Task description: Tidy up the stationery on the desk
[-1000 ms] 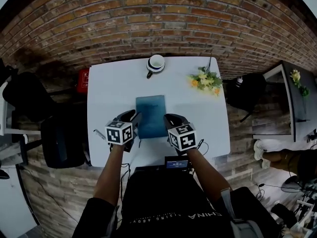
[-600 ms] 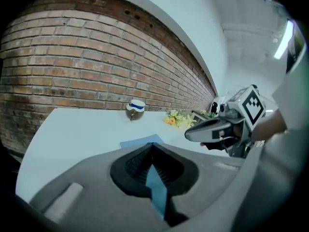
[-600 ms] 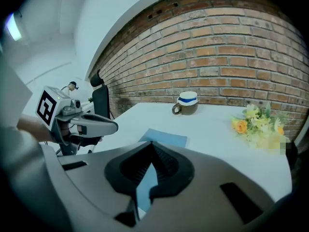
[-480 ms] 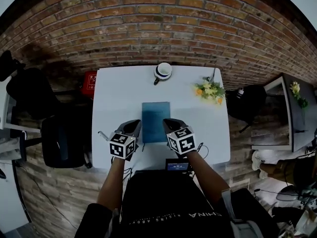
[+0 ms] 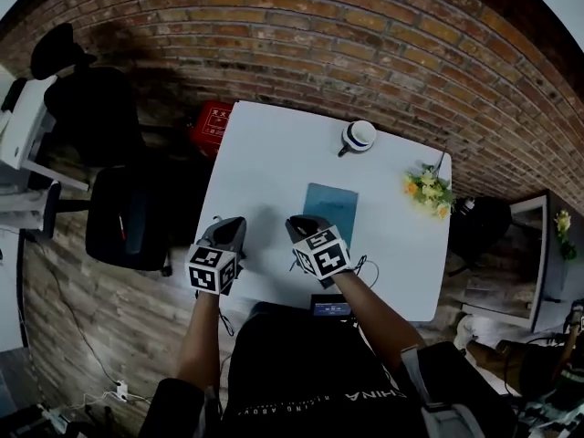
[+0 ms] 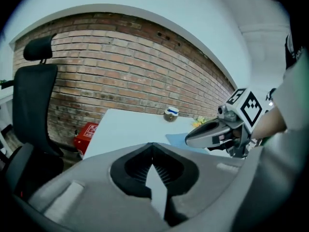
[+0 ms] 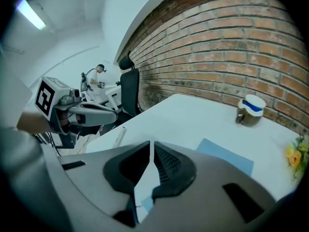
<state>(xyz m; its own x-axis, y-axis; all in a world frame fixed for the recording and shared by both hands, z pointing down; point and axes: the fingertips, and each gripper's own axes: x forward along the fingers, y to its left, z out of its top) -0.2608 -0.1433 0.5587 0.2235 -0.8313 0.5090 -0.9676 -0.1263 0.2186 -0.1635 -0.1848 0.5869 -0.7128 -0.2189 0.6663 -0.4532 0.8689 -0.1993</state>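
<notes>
"Beside the blue notebook (image 5: 330, 210), what does the head view show?"

"The notebook lies flat on the white desk (image 5: 265, 153). The right gripper (image 5: 297, 224) hovers just beside the notebook's lower left corner. The left gripper (image 5: 230, 224) hangs farther left of the notebook, near the desk's edge. Beyond the notebook stands a cup (image 5: 359, 136), and to the notebook's right lie yellow flowers (image 5: 427, 190). Well left of the notebook, off the desk, are a red box (image 5: 212, 121) and a black chair (image 5: 128, 226)."

"And the left gripper view?"

"That gripper's jaws are clenched, tips pressed together, with nothing between them. Ahead and to the right the notebook shows as a blue patch on the desk. The right gripper hangs over the notebook's near edge. The cup stands beyond the notebook, towards the brick wall (image 5: 365, 44)."

"And the right gripper view?"

"Its jaws have just been opening. A narrow slit parts them, and nothing sits in it. The notebook lies ahead and to the right. A white pen (image 7: 119, 136) lies on the desk well left of the notebook, near the left gripper. The cup again stands beyond the notebook."
</notes>
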